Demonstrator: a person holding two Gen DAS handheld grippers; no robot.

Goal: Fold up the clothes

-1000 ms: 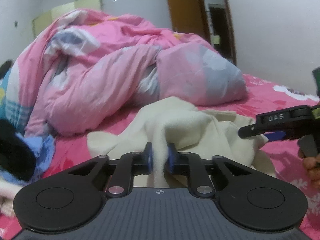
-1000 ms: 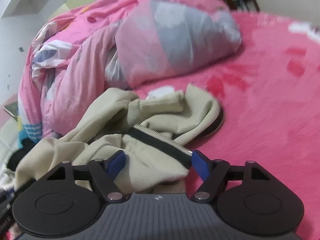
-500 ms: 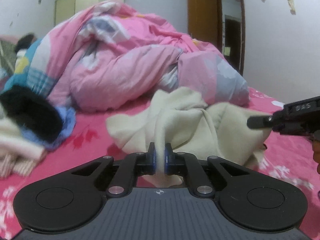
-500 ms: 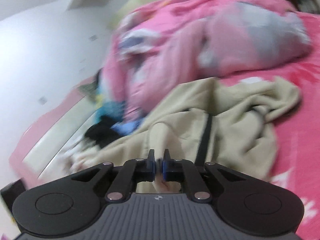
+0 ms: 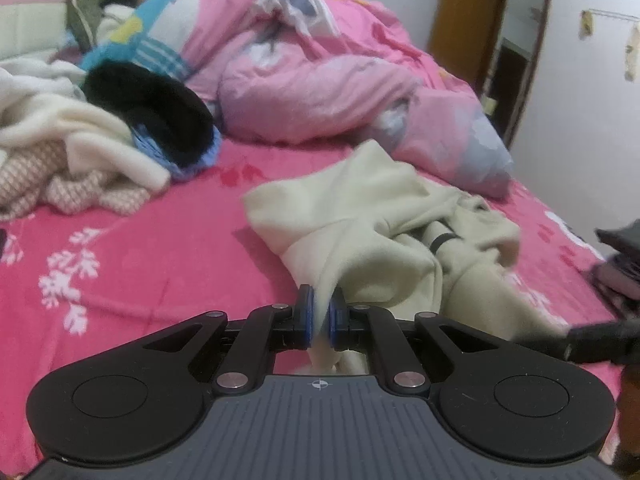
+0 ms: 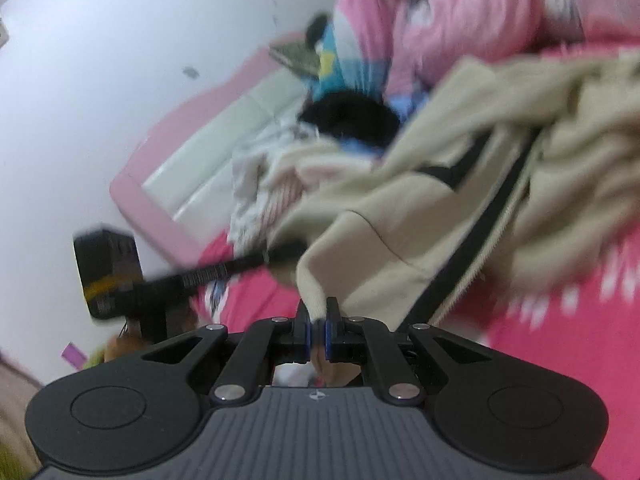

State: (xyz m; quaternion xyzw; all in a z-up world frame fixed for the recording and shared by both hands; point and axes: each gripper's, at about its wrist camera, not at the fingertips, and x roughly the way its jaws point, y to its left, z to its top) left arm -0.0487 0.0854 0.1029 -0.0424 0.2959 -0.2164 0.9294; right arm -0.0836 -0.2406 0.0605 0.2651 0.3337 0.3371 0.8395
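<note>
Cream fleece pinched tight between the blue pads of the left gripper (image 5: 320,322), in the left wrist view; jacket (image 5: 384,216) trailing away across the pink sheet (image 5: 132,256), bunched and twisted near the middle of the bed, with a black trim loop showing in the folds. Beyond it a heaped pink duvet (image 5: 320,80), off to the left a pile of other clothes (image 5: 76,152) with a black furry piece on top. At the right edge, the blurred dark nose of the right gripper (image 5: 580,340), reaching in close by. From the right wrist view, blurred: right gripper (image 6: 316,328) pressed shut on a cream hem or cuff, jacket (image 6: 440,200) spreading up and right, black zip band running along it; left gripper (image 6: 192,280) seen side-on at the left, tip buried in the same cloth. Both holds thin, right at the edge of the fabric. Likely risks: hem slipping out of either pinch if pulled apart too fast or too hard; garment staying twisted when laid down, since the body looks bunched; sleeve tucked under and folded in crooked; loose end dragging into the clothes pile or duvet.
</note>
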